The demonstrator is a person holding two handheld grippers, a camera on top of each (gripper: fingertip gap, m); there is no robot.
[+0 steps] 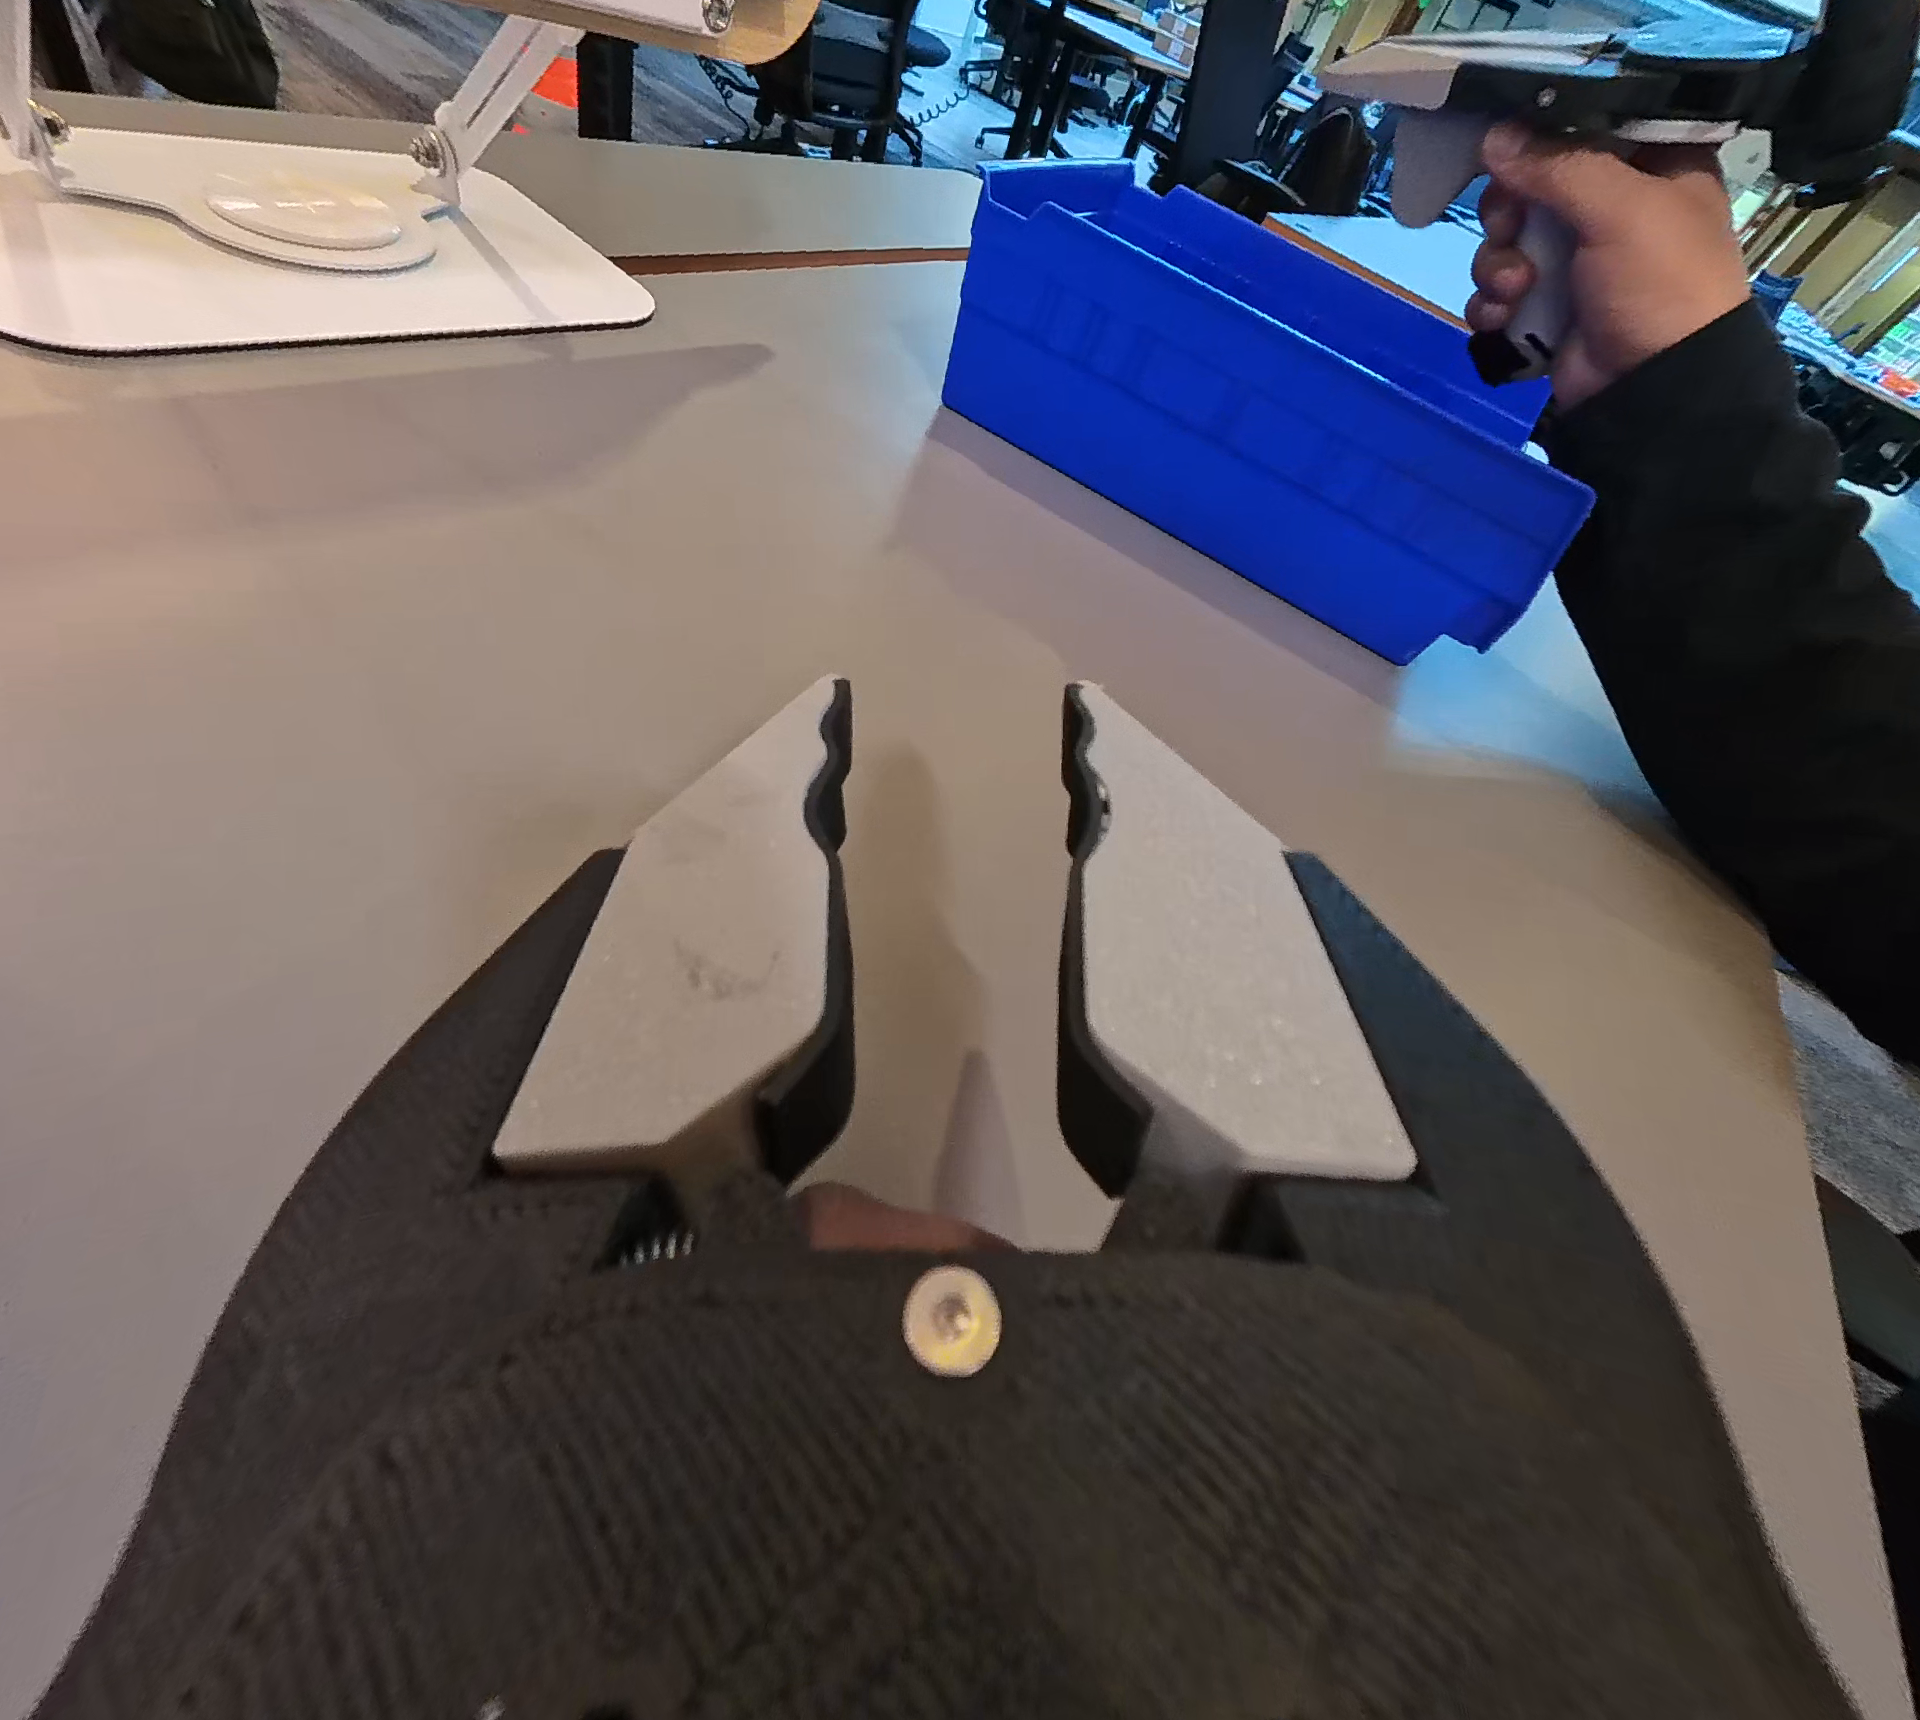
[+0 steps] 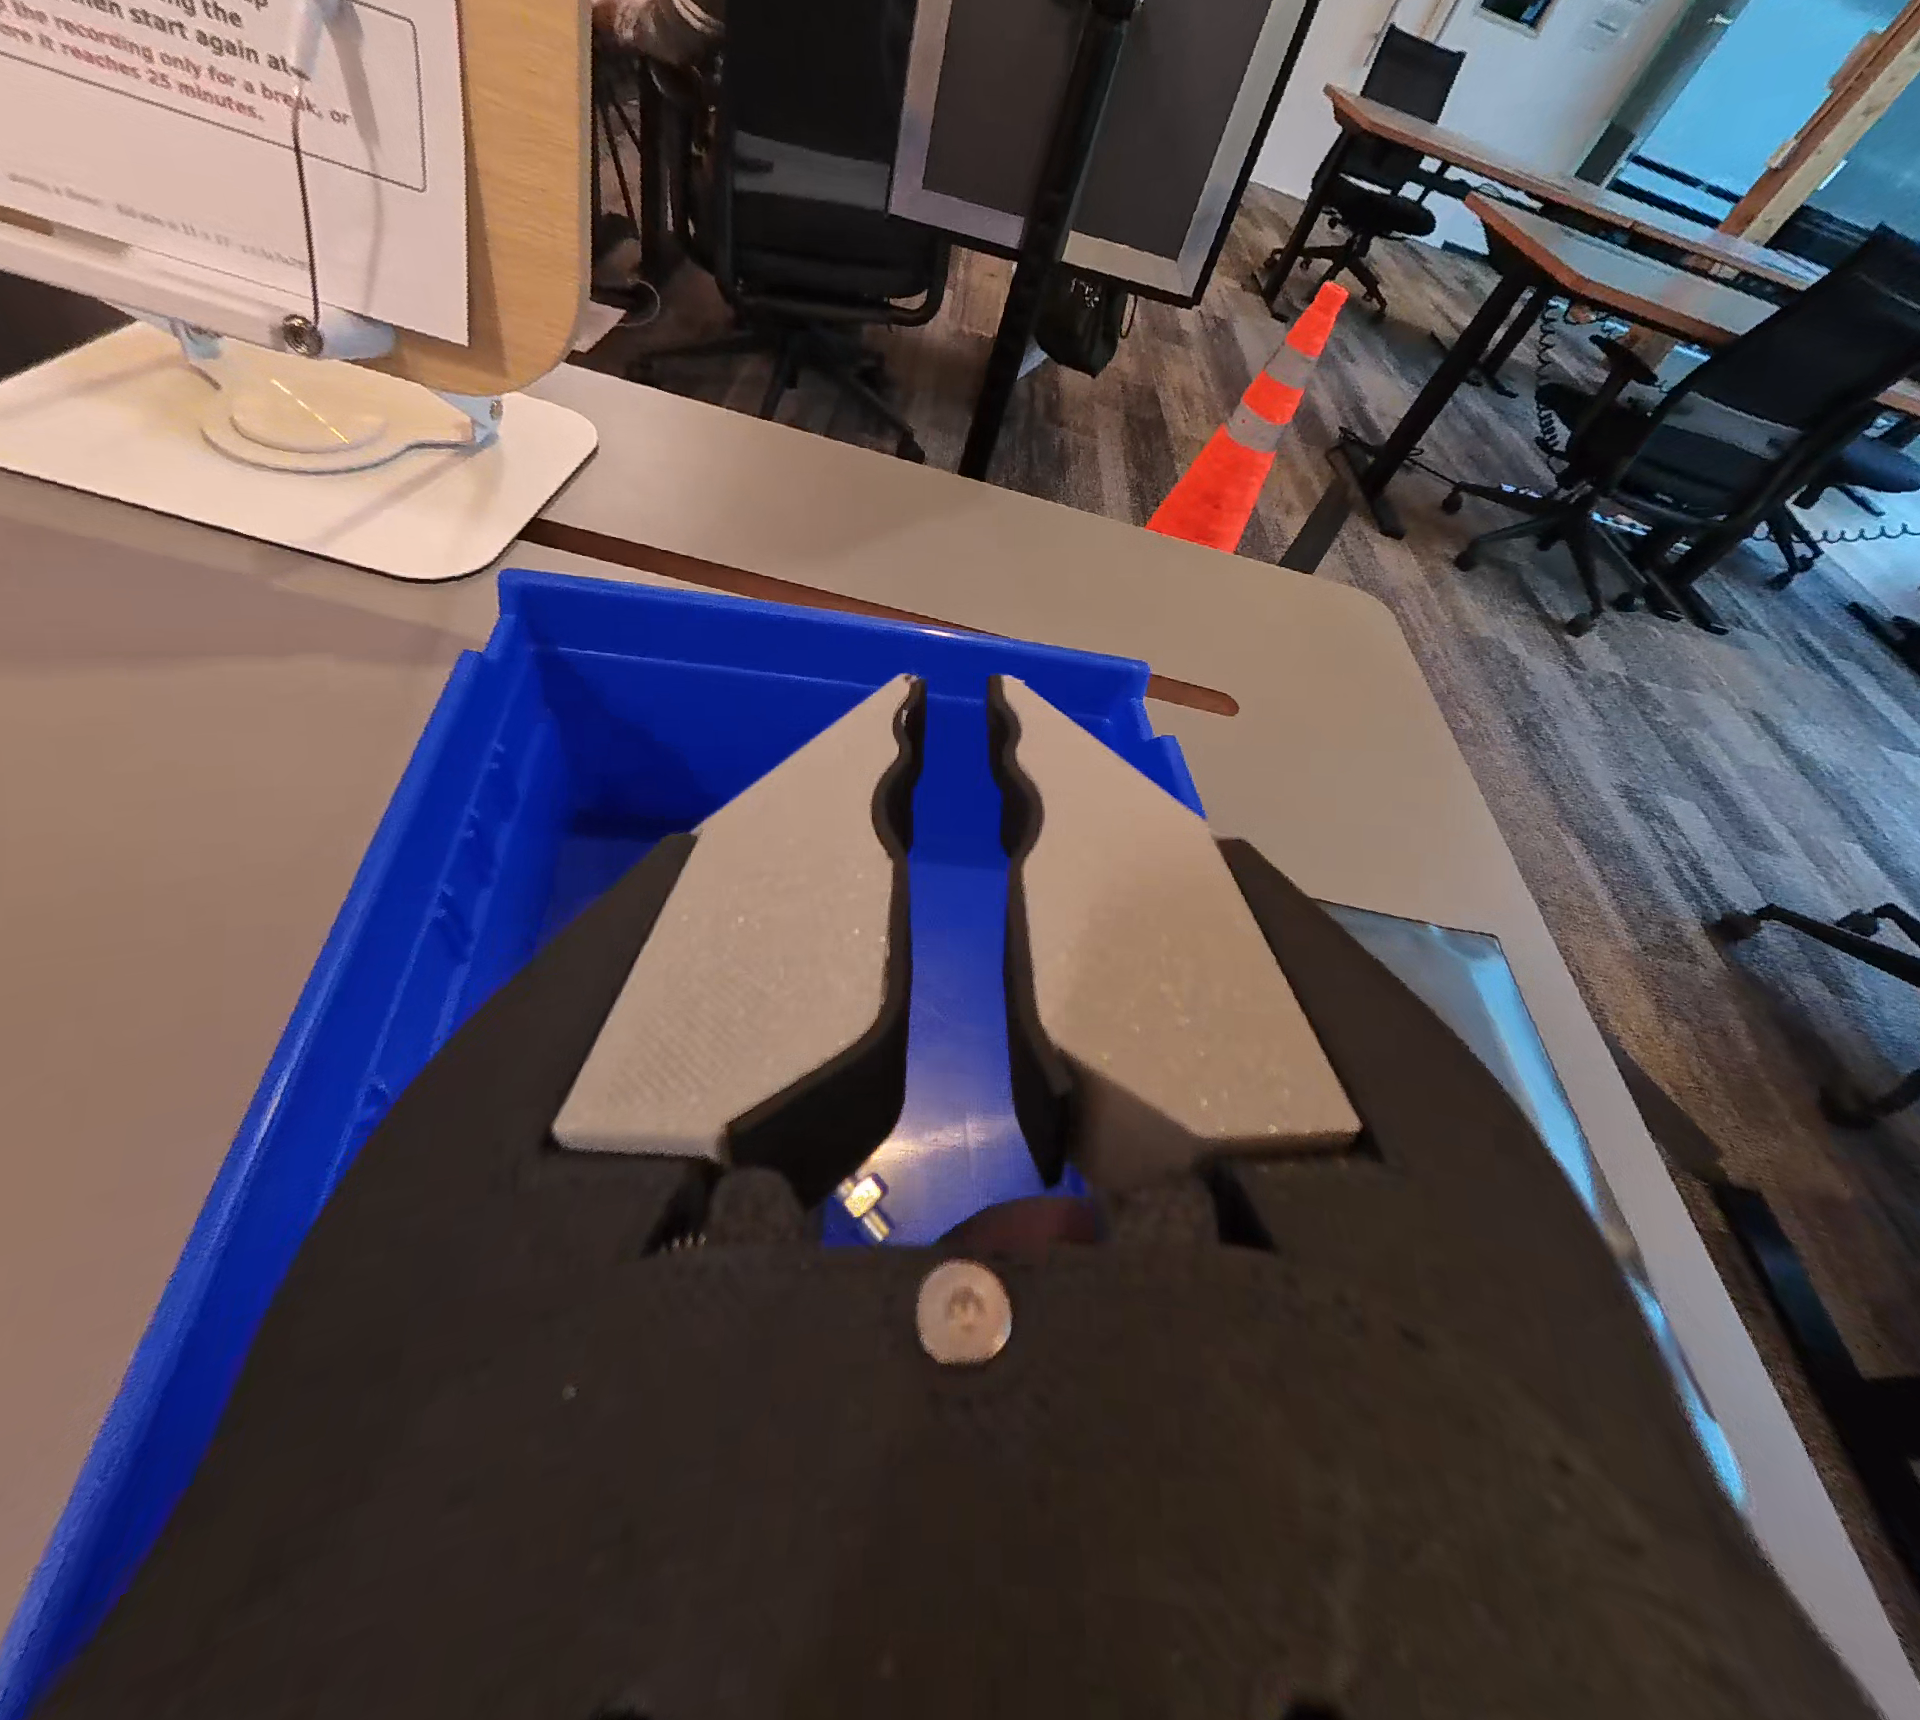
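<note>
The left gripper (image 1: 956,704) hovers over bare grey tabletop (image 1: 520,631), jaws parted, empty. The right gripper (image 2: 953,696), narrowly parted, hangs above the blue plastic bin (image 2: 468,839); only its view reveals a small silver bolt (image 2: 864,1203) inside.

Right gripper (image 2: 953,683) over blue plastic bin (image 2: 488,839), jaws slightly apart, nothing between them. Small silver bolt (image 2: 864,1203) on bin floor below the finger bases. Grey surface (image 2: 208,735) around. White document stand (image 2: 312,465) ahead-left; orange traffic cone (image 2: 1262,413) on the floor ahead-right.
</note>
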